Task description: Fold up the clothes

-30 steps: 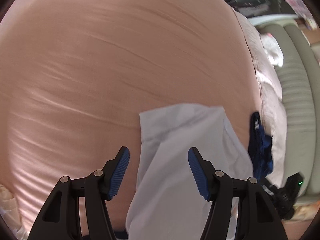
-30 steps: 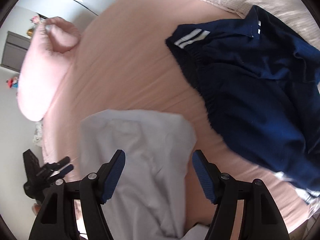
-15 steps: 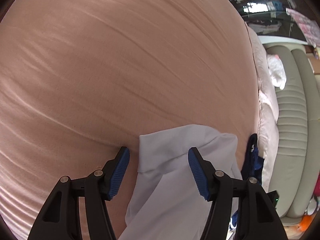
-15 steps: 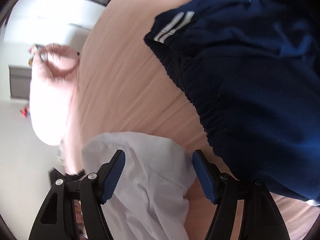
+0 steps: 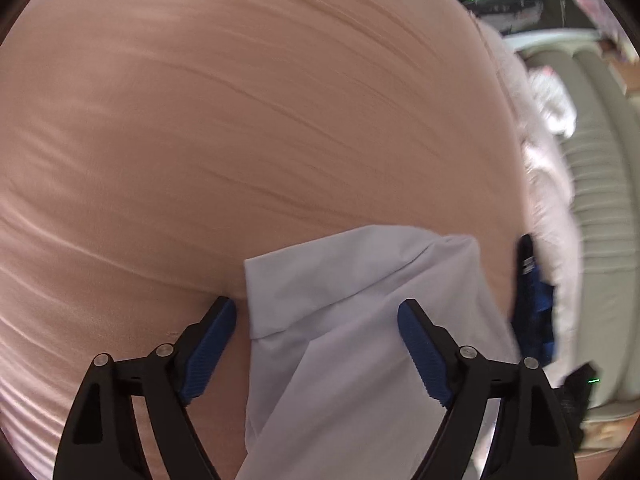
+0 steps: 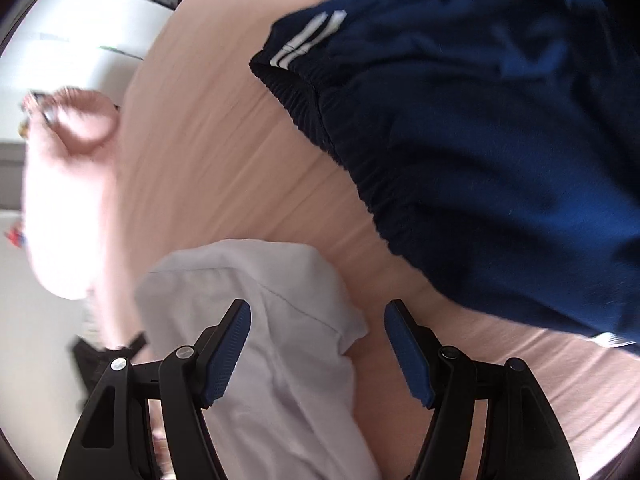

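A pale lilac-white shirt (image 5: 352, 320) lies folded on the pink bed sheet (image 5: 240, 140), its top edge turned over. My left gripper (image 5: 316, 320) is open, its blue pads either side of the shirt's near end, left pad (image 5: 208, 344) on the sheet beside the cloth. In the right wrist view the same shirt (image 6: 272, 320) runs under my open right gripper (image 6: 318, 336), whose left pad (image 6: 226, 352) sits over the cloth. A navy garment with white stripes (image 6: 480, 140) lies crumpled at the upper right, apart from the shirt.
A pink pillow (image 6: 68, 184) sits at the left bed edge. A pale quilt (image 5: 548, 200) and grey-green padded headboard (image 5: 600, 200) line the right side. The navy garment (image 5: 534, 304) shows beside the shirt. A black device (image 5: 576, 396) rests lower right.
Both views shifted with blur while the shirt stayed between the open pads. The right gripper closed in on the navy garment; the left one tilted down toward the sheet and back.
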`<action>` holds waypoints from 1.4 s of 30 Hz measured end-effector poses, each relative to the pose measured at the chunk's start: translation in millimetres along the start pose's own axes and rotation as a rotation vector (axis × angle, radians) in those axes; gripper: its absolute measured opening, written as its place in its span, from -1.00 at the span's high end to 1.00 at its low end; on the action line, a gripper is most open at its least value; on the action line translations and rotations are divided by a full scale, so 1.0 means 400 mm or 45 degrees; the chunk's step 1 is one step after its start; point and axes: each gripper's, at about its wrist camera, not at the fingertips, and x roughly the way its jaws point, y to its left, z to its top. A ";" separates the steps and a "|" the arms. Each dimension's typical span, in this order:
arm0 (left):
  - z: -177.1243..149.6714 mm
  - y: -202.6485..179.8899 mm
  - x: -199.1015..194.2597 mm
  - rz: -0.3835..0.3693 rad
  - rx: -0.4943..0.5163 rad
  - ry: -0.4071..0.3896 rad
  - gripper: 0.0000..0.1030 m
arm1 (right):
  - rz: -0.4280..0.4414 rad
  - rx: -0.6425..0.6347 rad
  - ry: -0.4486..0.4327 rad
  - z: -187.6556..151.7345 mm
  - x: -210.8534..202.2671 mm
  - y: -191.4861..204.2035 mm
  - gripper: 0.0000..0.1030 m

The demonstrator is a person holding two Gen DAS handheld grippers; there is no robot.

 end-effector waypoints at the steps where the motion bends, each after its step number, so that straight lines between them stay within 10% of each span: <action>1: -0.003 -0.021 0.005 0.059 0.044 -0.002 -0.59 | -0.026 -0.026 -0.008 -0.002 0.004 0.015 -0.34; 10: -0.028 -0.088 0.009 0.201 0.193 -0.033 -0.29 | -0.174 -0.222 -0.040 -0.001 0.060 0.092 0.24; 18: -0.030 -0.065 -0.015 0.036 0.107 -0.017 0.66 | -0.313 -0.392 -0.117 -0.003 0.077 0.139 0.72; 42: 0.024 0.091 -0.269 -0.191 0.023 -0.271 0.77 | -0.156 -0.949 -0.402 -0.047 -0.058 0.366 0.89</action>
